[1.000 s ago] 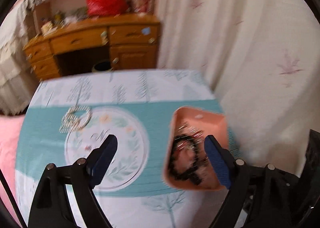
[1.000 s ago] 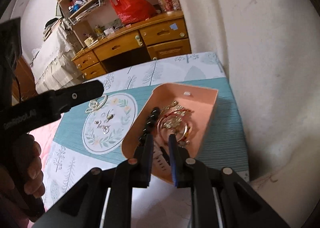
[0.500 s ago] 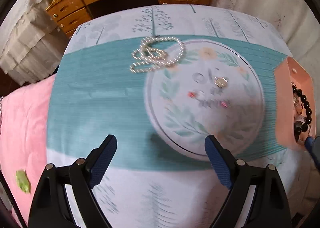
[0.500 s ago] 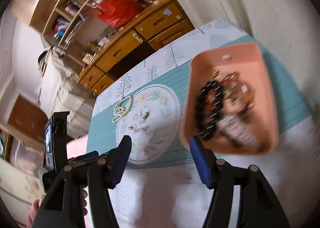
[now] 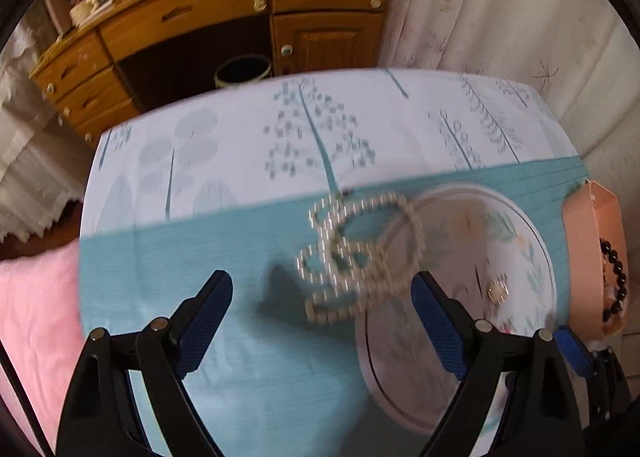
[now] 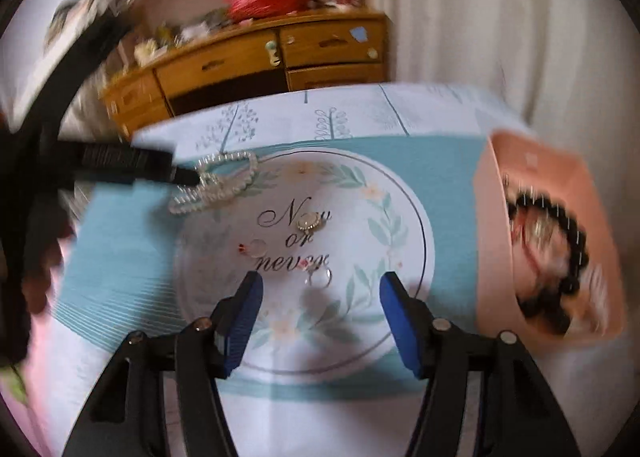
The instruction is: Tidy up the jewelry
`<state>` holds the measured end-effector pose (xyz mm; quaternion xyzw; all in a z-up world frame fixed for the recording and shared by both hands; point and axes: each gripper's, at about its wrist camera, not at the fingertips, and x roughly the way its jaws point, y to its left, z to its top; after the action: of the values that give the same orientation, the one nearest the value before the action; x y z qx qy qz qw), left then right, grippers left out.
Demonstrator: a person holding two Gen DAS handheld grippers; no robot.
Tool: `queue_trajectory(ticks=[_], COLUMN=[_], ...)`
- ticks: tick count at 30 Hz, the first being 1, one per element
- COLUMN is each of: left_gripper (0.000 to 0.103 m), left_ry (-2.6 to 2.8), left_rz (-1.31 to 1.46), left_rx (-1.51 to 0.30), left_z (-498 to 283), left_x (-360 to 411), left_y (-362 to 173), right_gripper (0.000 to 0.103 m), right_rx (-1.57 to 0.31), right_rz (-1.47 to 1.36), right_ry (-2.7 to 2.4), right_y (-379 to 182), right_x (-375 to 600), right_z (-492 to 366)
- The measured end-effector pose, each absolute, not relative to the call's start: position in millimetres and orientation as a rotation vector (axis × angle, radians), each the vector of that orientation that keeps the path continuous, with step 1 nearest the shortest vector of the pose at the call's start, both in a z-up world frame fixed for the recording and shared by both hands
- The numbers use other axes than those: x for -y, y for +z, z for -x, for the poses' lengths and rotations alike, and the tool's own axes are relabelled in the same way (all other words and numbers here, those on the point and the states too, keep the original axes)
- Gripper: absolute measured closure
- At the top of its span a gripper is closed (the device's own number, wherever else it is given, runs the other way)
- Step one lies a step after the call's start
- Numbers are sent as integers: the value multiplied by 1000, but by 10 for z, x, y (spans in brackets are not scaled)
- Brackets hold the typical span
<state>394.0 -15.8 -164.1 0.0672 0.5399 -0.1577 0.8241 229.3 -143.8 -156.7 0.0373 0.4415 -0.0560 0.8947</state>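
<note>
A pearl necklace (image 5: pixel 356 253) lies in a heap on the teal tablecloth; it also shows in the right wrist view (image 6: pixel 218 185). My left gripper (image 5: pixel 322 299) is open and empty, just short of the necklace, with the heap between its fingers. My right gripper (image 6: pixel 320 297) is open and empty above the round printed emblem, close to small clear earrings (image 6: pixel 318 277) and a gold pearl brooch (image 6: pixel 308 222). A pink tray (image 6: pixel 486 241) at the right holds a black bead bracelet (image 6: pixel 568 233) and other jewelry.
A wooden desk with drawers (image 5: pixel 224 17) stands beyond the table. A white curtain (image 5: pixel 500 5) hangs at the back right. A pink cushion (image 5: pixel 32 317) lies at the left edge. A dark bin (image 5: pixel 242 73) sits under the desk.
My left gripper swung from the tray to the pearl necklace and came close to it. My right gripper opened, left the tray and moved over the printed emblem.
</note>
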Motion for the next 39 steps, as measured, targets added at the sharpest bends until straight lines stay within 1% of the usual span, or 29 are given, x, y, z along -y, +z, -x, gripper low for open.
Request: queue_trajectory(ticks=[1,3,5,6,7,9,10,11,12,14,15,16,17,21,22,23,28,32,39], left_gripper=[15,22,36,40,45,48,52,61,66,95,95,96,96,97,97,97,97,97,97], left_ry=[-348,-373,-385,-382,-377,-368,-369,-374,-376,-371,-370,-375,-380,-383,-386,-391,-416,-440,-491], left_rz=[-149,-174,-209,-230,-244,-252,-243,-226,-213,-179,-160,-133,-122,-139,-135,-128,-141,-92,-68], left_rx=[-1127,-1089,-1062,-1061,-1065,-1070,-1067,-1065,-1067,-1084,-1086,-1083,-1082,-1054,-1046,-1034,-963,-931,-855], left_z=[-3968,-4014,-4041,-4055,-4063,-4090,-4095,-4099,-4107,-4120,-4127,-4126,-4110,-4028,-4010,-3981,-3814,-3683,-3414], left_x=[176,227,284,313,345,352,342,323,308,244,223,195,197,218,221,220,275,321,538], left_y=[-1647,-1667,-1710,-1750,-1787,-1836,-1847,-1848,-1852,-1882,-1892,-1886,-1881,-1808,-1779,-1733,-1446,-1162,-636], right_gripper=[42,44,52,54,58,62,65,67,69,75,76,80,88,89,96,98,98,98,98], right_rx=[-913,-906,-911,-917,-922,-934,-938,-942,-947,-957,-948,-946,-946,-942,-936,-938,-941,-919,-836], right_rz=[-31,1,5,4,1,-3,-9,-14,-23,-27,-24,-21,-27,-53,-57,-61,-77,-80,-73], right_ry=[-124,-122,-125,-129,-136,-156,-164,-171,-178,-179,-177,-174,-165,-127,-121,-116,-92,-68,-34], right_y=[-1594,-1614,-1637,-1647,-1659,-1690,-1705,-1723,-1739,-1770,-1770,-1772,-1777,-1760,-1746,-1735,-1678,-1577,-1177], right_x=[1395,1343,1328,1324,1319,1338,1350,1351,1366,1372,1374,1365,1373,1408,1413,1417,1435,1463,1644], right_z=[-2321,-2346,-2373,-2382,-2388,-2420,-2427,-2423,-2433,-2443,-2440,-2437,-2434,-2438,-2431,-2427,-2401,-2348,-2189])
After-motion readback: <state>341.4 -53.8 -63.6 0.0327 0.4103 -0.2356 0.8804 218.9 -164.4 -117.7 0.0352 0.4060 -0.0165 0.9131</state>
